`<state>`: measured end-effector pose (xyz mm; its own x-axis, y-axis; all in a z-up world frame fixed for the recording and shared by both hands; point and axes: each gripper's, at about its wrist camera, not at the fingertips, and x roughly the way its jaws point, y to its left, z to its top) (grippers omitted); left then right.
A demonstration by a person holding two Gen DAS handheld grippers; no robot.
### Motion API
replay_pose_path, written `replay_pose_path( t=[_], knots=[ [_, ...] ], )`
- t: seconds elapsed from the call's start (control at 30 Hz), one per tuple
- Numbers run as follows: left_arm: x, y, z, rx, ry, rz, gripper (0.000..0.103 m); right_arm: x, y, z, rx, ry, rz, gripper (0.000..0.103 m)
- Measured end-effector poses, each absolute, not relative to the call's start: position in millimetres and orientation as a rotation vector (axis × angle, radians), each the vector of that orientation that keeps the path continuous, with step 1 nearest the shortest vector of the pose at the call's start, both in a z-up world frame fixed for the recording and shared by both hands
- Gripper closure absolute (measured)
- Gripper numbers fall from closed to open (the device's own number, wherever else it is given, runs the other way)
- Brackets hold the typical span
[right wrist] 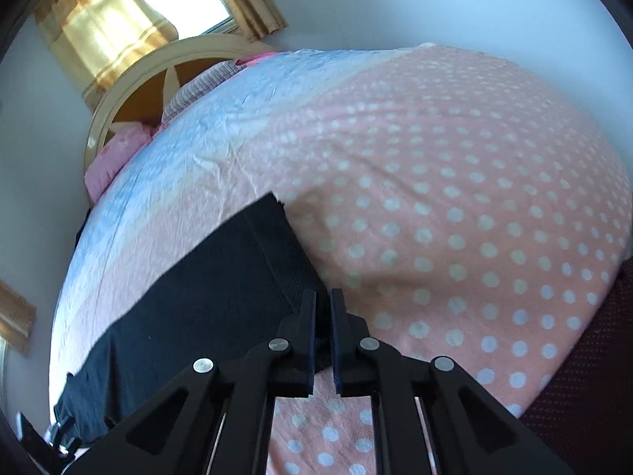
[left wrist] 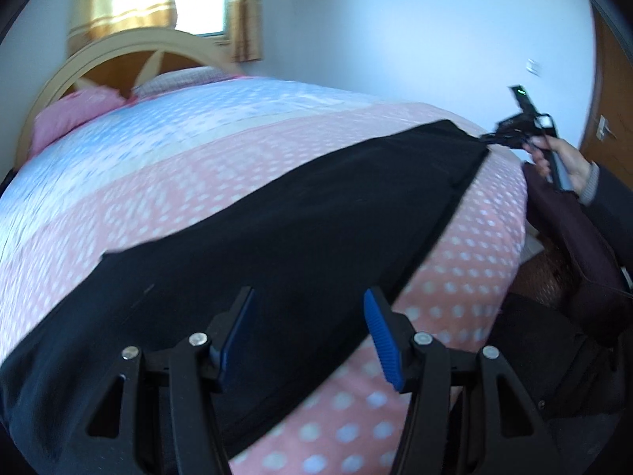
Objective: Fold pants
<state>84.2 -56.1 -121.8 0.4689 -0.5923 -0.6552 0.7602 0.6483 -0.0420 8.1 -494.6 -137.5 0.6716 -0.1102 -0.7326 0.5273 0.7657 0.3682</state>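
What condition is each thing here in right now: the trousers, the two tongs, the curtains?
Black fabric pants: spread flat along the polka-dot pink bedspread, one corner pinched.
Left tongs: open over the pants, gripping nothing.
Right tongs: shut on the pants' corner.
Golden curtains: partly drawn, window showing.

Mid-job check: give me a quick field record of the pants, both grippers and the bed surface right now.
pants: black, spread lengthwise across the bed, one end lifted
left gripper: open, above the near edge of the pants, holding nothing
right gripper: shut on a corner of the pants at the far end
bedspread: pink with white dots, pale blue toward the headboard
fold: not visibly started
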Motion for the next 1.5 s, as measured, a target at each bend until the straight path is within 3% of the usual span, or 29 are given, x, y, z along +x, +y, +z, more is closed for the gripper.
replay_pose_path(
  t=[0.03, 0.1, 0.13, 0.17, 0.37, 0.5, 0.53, 0.63, 0.7, 0.73, 0.8, 1.17, 1.33, 1.5],
  knots=[
    [83.9, -63.7, -120.7, 0.289, 0.687, -0.86, 0.044, 8.1, -493.9, -137.3, 0.601, 0.745, -0.383, 0.096],
    [81.8, -80.3, -120.3, 0.331, 0.684, -0.891, 0.044, 6.2, -494.1, -136.4, 0.619, 0.729, -0.379, 0.084],
    [80.9, -89.7, -120.3, 0.354, 0.679, -0.905, 0.044, 4.9, -494.1, -136.0, 0.631, 0.723, -0.384, 0.062],
    [80.6, -96.7, -120.0, 0.366, 0.675, -0.917, 0.044, 2.6, -493.4, -135.1, 0.642, 0.712, -0.383, 0.051],
    [80.6, -146.3, -119.3, 0.437, 0.667, -0.973, 0.045, -6.0, -476.0, -129.9, 0.622, 0.716, -0.339, 0.051],
    [81.6, -168.0, -124.9, 0.465, 0.698, -1.018, 0.051, -2.0, -473.6, -135.1, 0.621, 0.725, -0.335, 0.052],
    [80.0, -171.9, -126.1, 0.482, 0.699, -1.019, 0.051, -0.4, -474.7, -136.8, 0.618, 0.723, -0.338, 0.057],
    [81.3, -181.3, -127.9, 0.512, 0.708, -0.996, 0.063, 5.4, -474.5, -140.9, 0.603, 0.731, -0.337, 0.077],
    [84.6, -179.9, -124.8, 0.479, 0.731, -1.02, 0.088, 7.7, -473.3, -141.1, 0.584, 0.73, -0.34, 0.085],
    [86.0, -179.4, -123.7, 0.473, 0.742, -1.022, 0.09, 8.5, -472.9, -140.9, 0.578, 0.727, -0.338, 0.091],
    [86.9, -177.7, -121.9, 0.465, 0.748, -1.026, 0.095, 10.0, -472.0, -138.9, 0.567, 0.721, -0.329, 0.095],
    [76.1, -163.0, -104.8, 0.396, 0.721, -1.068, 0.1, -8.3, -475.3, -119.8, 0.57, 0.661, -0.308, 0.097],
    [73.4, -168.2, -122.8, 0.432, 0.764, -1.078, 0.1, -4.1, -478.6, -143.8, 0.594, 0.714, -0.332, 0.097],
    [72.3, -168.0, -121.4, 0.442, 0.716, -1.053, 0.1, -13.7, -472.4, -127.7, 0.577, 0.669, -0.303, 0.097]
  ],
)
